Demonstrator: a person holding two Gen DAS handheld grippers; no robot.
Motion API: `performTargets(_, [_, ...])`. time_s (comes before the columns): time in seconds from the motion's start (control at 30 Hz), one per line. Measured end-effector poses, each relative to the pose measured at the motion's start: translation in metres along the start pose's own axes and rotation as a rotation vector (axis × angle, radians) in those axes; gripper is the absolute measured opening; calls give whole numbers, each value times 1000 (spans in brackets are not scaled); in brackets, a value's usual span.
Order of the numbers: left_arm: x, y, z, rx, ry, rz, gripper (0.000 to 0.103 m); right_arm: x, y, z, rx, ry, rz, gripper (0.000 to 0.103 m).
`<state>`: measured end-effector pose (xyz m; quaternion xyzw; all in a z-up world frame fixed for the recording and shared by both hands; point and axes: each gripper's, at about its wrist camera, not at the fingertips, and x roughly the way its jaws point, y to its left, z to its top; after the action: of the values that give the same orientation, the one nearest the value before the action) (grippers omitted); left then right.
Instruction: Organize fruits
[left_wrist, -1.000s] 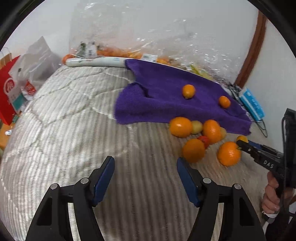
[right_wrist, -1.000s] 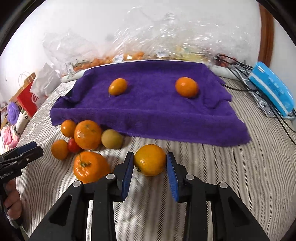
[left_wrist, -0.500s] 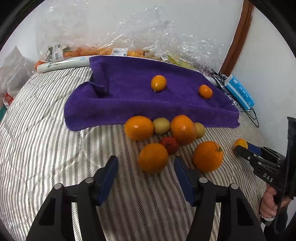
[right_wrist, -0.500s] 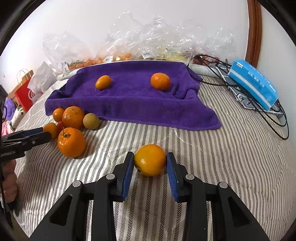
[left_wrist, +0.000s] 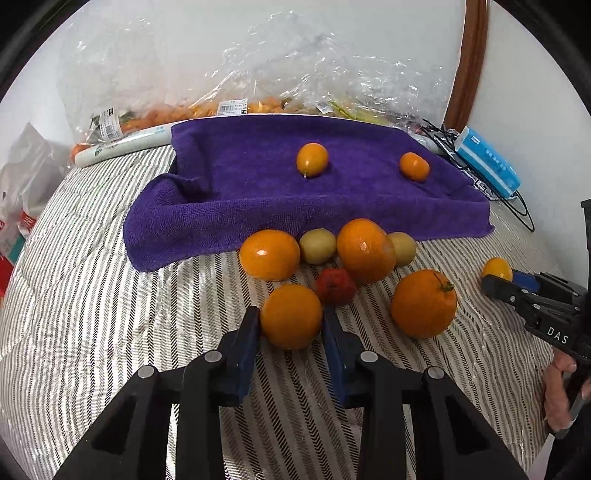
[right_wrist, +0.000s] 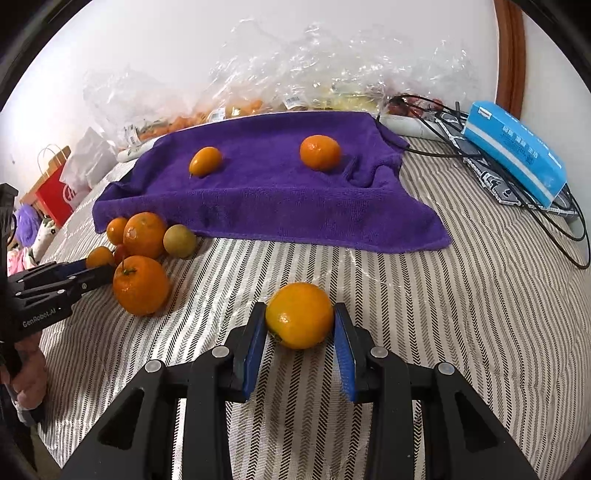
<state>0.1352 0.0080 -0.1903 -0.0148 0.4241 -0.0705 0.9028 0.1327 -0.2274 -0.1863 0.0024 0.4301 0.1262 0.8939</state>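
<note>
**Fruit sorting, early stage**

My left gripper (left_wrist: 290, 325) clasps an orange (left_wrist: 291, 316) at the near edge of the heap (left_wrist: 343, 254) on the striped bedcover (left_wrist: 92, 295). My right gripper (right_wrist: 300, 325) grasps a lone orange (right_wrist: 299, 315) apart from it. Only two fruits (right_wrist: 205, 161) lie on the purple towel (right_wrist: 266, 195); I judge most sorting remains.

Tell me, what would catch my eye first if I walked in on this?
Probably the purple towel spread on the striped bed cover, with two small orange fruits sitting on it. Just in front of its near edge lies a cluster of oranges and smaller fruit. Each hand-held gripper has its blue jaws around one orange: the left gripper at the cluster, the right gripper off alone.
</note>
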Motion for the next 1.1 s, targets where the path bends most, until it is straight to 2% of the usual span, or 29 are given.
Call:
performTargets(0.17, [0, 0, 1, -5, -3, -11, 31, 0, 5, 0, -22, 1, -16, 35])
performTargets(0.27, [-2, 9, -1, -51, -13, -98, 31, -4, 4, -1, -31, -20, 31, 35])
performTargets(0.33, [-5, 13, -2, -71, -31, -146, 30, -9, 7, -2, -56, -40, 26, 35])
performTargets(0.53, [-13, 9, -4, -57, -74, -197, 30, -15, 17, -4, -107, -63, 24, 35])
performTargets(0.7, [-23, 5, -5, -45, -118, -212, 31, -19, 15, -5, -97, -82, 25, 35])
performTargets(0.9, [-24, 5, -2, -68, -100, -174, 30, -27, 10, -2, -24, -105, 53, 35])
performTargets(1.0, [-33, 6, 6, -108, -97, -197, 30, -38, 15, 9, -31, -129, 48, 35])
performTargets(1.1, [-52, 2, 22, -82, -145, -146, 30, -51, 20, 23, -49, -172, 45, 35])
